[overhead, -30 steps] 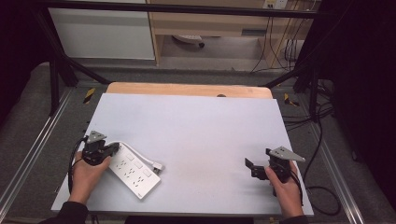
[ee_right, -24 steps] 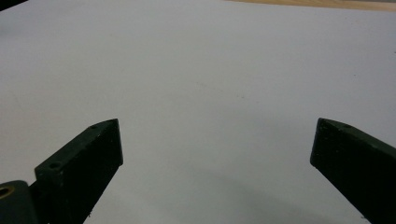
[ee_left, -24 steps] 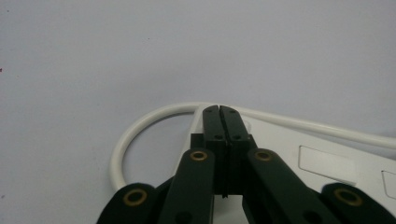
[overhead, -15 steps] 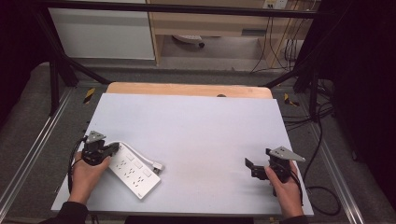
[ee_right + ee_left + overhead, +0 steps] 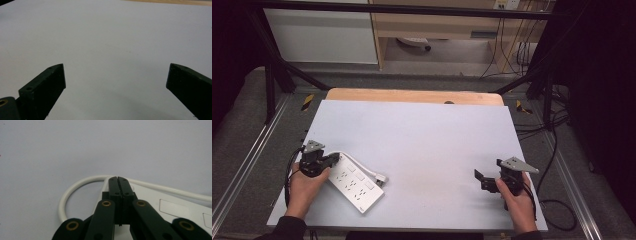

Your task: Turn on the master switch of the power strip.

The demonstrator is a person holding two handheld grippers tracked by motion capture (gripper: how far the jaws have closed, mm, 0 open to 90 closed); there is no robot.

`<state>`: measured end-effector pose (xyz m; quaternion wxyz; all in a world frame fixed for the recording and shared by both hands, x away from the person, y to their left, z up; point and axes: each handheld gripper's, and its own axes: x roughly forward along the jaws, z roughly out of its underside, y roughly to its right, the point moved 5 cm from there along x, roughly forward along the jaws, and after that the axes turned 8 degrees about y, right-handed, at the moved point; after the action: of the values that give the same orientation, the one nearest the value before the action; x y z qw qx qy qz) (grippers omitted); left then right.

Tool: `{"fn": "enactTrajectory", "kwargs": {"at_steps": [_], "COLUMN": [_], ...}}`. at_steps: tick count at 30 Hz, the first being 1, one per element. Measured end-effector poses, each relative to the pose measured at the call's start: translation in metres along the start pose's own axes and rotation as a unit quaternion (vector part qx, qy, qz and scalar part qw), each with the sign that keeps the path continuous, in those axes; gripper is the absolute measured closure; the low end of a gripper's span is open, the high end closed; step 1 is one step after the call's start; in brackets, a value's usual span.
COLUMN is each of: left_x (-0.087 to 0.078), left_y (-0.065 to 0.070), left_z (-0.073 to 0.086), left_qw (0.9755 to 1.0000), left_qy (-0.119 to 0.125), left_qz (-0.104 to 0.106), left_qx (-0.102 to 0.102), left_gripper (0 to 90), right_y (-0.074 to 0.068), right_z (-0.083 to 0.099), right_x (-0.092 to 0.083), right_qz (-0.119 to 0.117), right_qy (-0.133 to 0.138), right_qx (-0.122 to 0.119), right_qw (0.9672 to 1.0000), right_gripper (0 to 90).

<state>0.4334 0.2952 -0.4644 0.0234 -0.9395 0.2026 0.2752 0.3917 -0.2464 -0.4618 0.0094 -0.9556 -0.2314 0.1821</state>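
The white power strip [image 5: 354, 186] is lying at the worktop's [image 5: 427, 130] near-left corner. The left gripper [image 5: 117, 178] is closed, empty, over its cord [image 5: 75, 187] (easily dragged if snagged). The right gripper [image 5: 113, 75] is held wide open, empty.

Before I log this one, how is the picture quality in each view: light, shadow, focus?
High view: table evenly lit, surroundings dark, slightly soft. Left gripper view: shut left gripper sharp at its tip, power strip and its cable pale and softer, no glare. Right gripper view: open right gripper with blurred jaws, a faint shadow on the table below.
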Motion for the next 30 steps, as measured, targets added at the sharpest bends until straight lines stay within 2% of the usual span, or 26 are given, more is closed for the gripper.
{"fn": "enactTrajectory", "kwargs": {"at_steps": [30], "left_x": [-0.0008], "left_y": [-0.002], "left_z": [0.0006], "left_qw": [0.9998], "left_qy": [0.019], "left_qz": [-0.002], "left_qx": [-0.005], "left_gripper": [90.0], "right_y": [0.0002], "right_z": [-0.0001], "right_x": [0.0001], "right_qz": [0.0], "right_qy": [0.0], "right_qx": [-0.001], "right_qw": [1.0], "right_gripper": [2.7]}}
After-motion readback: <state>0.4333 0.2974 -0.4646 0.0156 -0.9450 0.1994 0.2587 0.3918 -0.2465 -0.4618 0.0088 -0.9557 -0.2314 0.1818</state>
